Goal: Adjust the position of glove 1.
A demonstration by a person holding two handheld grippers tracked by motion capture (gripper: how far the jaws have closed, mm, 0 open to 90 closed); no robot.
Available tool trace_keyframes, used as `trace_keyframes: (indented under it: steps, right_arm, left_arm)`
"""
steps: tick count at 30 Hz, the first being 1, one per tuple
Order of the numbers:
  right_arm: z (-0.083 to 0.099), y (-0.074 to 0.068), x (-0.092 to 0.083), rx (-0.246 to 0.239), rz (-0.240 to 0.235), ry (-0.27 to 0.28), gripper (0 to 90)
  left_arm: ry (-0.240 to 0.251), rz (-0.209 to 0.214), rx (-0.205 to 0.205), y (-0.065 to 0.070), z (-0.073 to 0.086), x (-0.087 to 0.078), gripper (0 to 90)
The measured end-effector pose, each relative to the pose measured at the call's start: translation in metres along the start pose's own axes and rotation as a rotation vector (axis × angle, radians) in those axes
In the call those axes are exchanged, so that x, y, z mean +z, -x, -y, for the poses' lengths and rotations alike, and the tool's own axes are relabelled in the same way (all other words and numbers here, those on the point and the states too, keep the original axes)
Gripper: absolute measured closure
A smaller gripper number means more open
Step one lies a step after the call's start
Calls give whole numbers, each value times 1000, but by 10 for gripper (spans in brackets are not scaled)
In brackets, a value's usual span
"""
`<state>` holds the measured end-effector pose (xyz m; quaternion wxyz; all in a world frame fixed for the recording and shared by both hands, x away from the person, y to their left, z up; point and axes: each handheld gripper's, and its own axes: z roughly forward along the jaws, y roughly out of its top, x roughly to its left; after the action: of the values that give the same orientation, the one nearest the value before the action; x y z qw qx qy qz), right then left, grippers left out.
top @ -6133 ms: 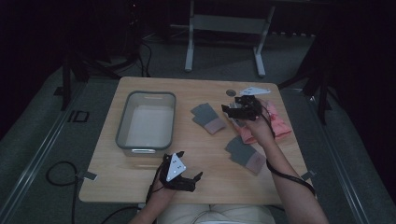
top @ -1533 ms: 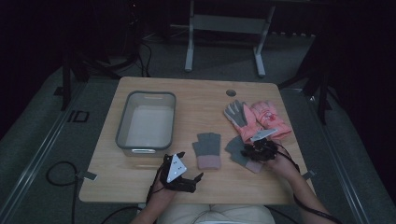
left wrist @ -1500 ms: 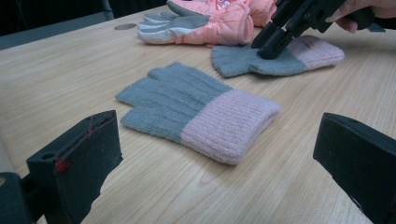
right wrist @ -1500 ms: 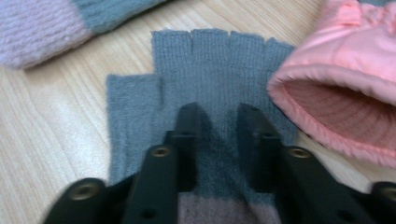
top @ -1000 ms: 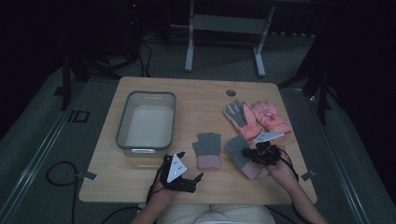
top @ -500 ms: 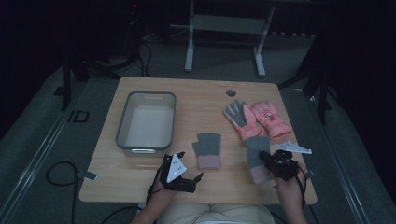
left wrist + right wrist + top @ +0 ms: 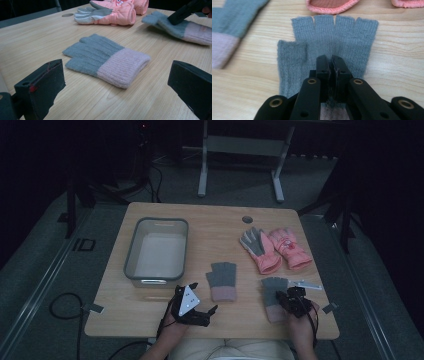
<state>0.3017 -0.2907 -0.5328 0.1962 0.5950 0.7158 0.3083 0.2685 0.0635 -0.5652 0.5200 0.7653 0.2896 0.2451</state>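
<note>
Two grey fingerless knit gloves with pink cuffs lie near the table's front edge. My right gripper [image 7: 292, 300] [image 7: 330, 60] is shut on the right knit glove [image 7: 273, 290] [image 7: 337, 35], with a fold of its grey palm pinched between the jaws; the glove lies flat, fingers pointing away from me. The left knit glove [image 7: 222, 280] [image 7: 107, 58] lies free in front of my left gripper [image 7: 203, 297] [image 7: 116, 68], which rests open near the front edge with its jaws wide apart and nothing between them. The right gripper's jaw [image 7: 185, 11] also shows on the far glove [image 7: 170, 23].
A pair of pink padded gloves [image 7: 275, 249] [image 7: 117, 12] lies at the back right, one palm up. A grey plastic bin [image 7: 131, 255] stands at the left. A small round hole [image 7: 247, 219] sits near the table's far edge.
My right gripper has pulled the right knit glove to the right and toward the front edge, and the glove has turned so its fingers point away. The left gripper and left glove stayed put.
</note>
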Motion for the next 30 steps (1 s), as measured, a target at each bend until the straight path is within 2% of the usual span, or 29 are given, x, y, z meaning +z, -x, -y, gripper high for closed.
trace_keyframes:
  steps: [4,7,13,16,17,18,20,22,25,28,30]
  right_arm:
    - [3,1,9,4,18,-21,785]
    - [5,1,11,-2,22,-11,765]
    - [5,2,12,-7,11,-2,717]
    - [1,5,8,-9,-20,-4,711]
    - [0,6,7,-22,-27,1,704]
    - [-2,8,6,-60,-40,-4,688]
    - [-6,11,5,-109,-89,-7,665]
    - [-10,13,5,-165,-90,-27,652]
    - [-16,19,5,-261,-146,-44,628]
    - [-21,23,4,-328,-209,-62,614]
    - [-24,24,2,-369,-206,-71,593]
  left_arm:
    - [0,0,1,0,0,0,5]
    - [-1,1,4,0,0,0,5]
    - [-6,2,9,1,0,0,5]
    - [-5,4,6,0,0,0,5]
    - [-6,4,7,0,0,0,5]
    - [-5,4,9,1,0,0,5]
    - [-6,7,10,1,0,0,4]
    - [-7,8,10,1,0,1,5]
    - [-5,4,12,1,0,0,5]
    - [-7,2,9,1,0,1,5]
    - [-6,1,6,0,0,1,5]
